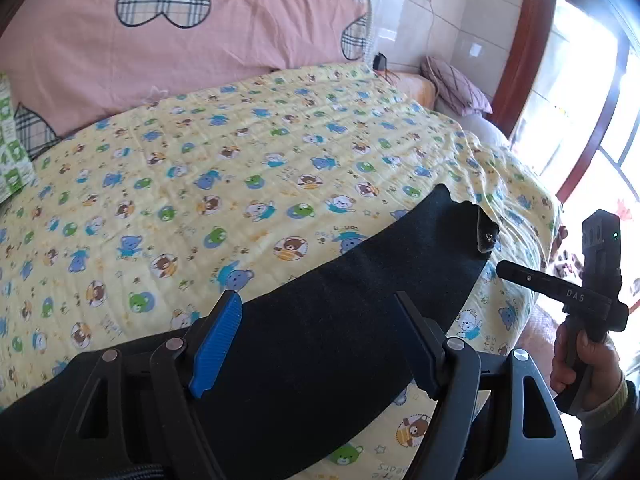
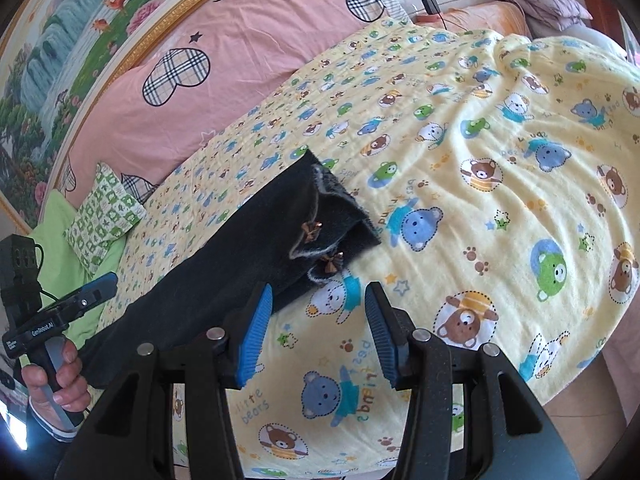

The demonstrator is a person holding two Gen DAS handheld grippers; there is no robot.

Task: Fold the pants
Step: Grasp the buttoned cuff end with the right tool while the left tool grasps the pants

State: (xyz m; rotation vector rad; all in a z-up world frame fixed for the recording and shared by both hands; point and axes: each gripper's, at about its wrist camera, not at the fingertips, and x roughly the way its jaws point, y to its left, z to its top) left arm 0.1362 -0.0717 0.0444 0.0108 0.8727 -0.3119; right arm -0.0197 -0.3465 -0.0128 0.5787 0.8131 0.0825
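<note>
Left gripper [image 1: 320, 344] nearest, jaws spread wide above dark pants [image 1: 340, 300], pads apparently clear of cloth, though view too steep to be sure. Right gripper [image 2: 316, 332] parted halfway, nothing between pads, only bear-print blanket [image 2: 500, 168] beneath. Pants flat in long strip across blanket, folded end with small bows [image 2: 320, 248] just beyond right fingertips. Pink pillow [image 1: 160, 40] farthest back.
</note>
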